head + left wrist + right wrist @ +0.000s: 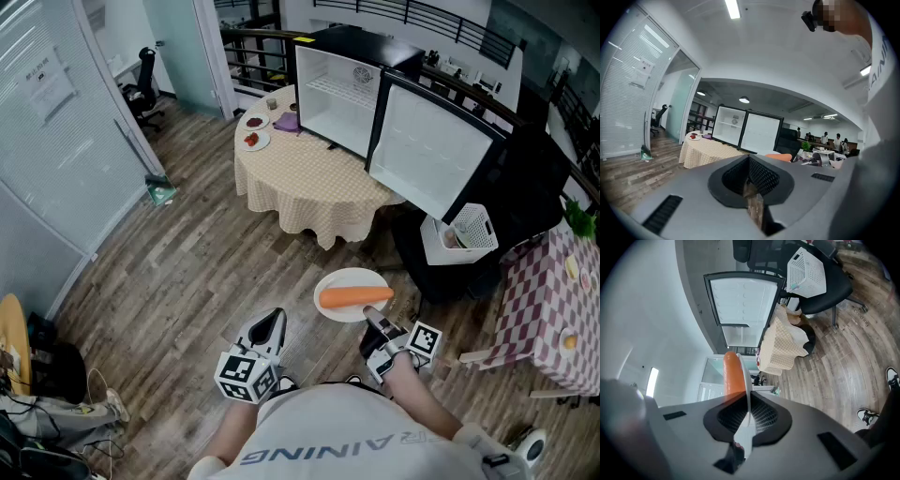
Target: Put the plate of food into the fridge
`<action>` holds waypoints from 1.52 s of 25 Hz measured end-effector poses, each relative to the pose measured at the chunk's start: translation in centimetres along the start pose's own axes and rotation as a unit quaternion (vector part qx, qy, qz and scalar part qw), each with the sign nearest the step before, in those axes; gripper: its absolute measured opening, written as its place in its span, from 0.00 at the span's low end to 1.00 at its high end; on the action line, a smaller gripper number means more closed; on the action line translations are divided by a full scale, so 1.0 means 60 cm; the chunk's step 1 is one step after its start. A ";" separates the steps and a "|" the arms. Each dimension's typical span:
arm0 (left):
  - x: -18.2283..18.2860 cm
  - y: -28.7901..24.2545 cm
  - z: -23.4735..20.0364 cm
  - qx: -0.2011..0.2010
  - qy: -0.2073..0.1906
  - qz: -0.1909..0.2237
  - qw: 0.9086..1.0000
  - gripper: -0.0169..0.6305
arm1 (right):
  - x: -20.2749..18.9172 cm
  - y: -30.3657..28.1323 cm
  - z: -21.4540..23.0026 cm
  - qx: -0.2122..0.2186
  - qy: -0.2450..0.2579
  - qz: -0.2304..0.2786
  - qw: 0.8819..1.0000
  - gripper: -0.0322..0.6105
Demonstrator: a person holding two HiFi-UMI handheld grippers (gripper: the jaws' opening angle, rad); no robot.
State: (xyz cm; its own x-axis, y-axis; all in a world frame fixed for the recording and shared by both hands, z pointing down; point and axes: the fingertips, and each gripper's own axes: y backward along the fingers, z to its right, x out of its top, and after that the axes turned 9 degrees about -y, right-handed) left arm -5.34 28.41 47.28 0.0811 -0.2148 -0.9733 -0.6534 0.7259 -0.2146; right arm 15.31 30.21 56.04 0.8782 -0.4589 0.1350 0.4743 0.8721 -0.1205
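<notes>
— Where has the plate of food got to?

— Well short of the fridge (342, 94). The white plate (339, 281) is held level above the wooden floor (187, 272) with a carrot (354, 297) lying across it. The right gripper (372, 319) has its jaws pinched on the rim, on the side away from the fridge.

— And the other gripper?

— The left gripper (274, 319) hangs beside the plate without touching it. Its jaws are pressed together on nothing.

— Is the fridge open?

— Wide open. Its door (431, 155) swings out past the rim of the round worktop (300, 187) the fridge stands on, and the inside shows white with a wire shelf. A checked cloth drapes over the worktop's edge all round.

— What about room to get there?

— A stretch of floor lies between the plate and the fridge's worktop. Below the door's outer edge sits a black office chair (441, 267) with a white basket (469, 228) on it. Farther out from the fridge on that side is a table in pink check (553, 309). On the fridge's other side, two small plates (253, 141) with red food and a purple cloth (287, 121) lie near the worktop's rim.
</notes>
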 end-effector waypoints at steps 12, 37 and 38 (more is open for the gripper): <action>-0.011 0.012 0.003 0.002 0.013 -0.003 1.000 0.04 | -0.023 0.005 0.009 -0.009 0.006 -0.015 1.000 0.11; -0.063 0.130 -0.139 0.029 0.036 -0.004 0.999 0.04 | -0.137 -0.090 0.025 -0.008 -0.011 -0.008 1.000 0.11; -0.066 0.132 -0.144 0.032 0.041 -0.004 0.999 0.04 | -0.138 -0.096 0.026 -0.010 -0.010 -0.011 1.000 0.11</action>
State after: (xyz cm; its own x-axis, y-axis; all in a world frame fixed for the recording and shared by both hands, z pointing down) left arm -17.35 29.39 50.16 0.0225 -0.2710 -0.9623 -0.6037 0.7635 -0.2292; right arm 5.19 29.26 57.15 0.8664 -0.4739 0.1574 0.4943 0.8586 -0.1361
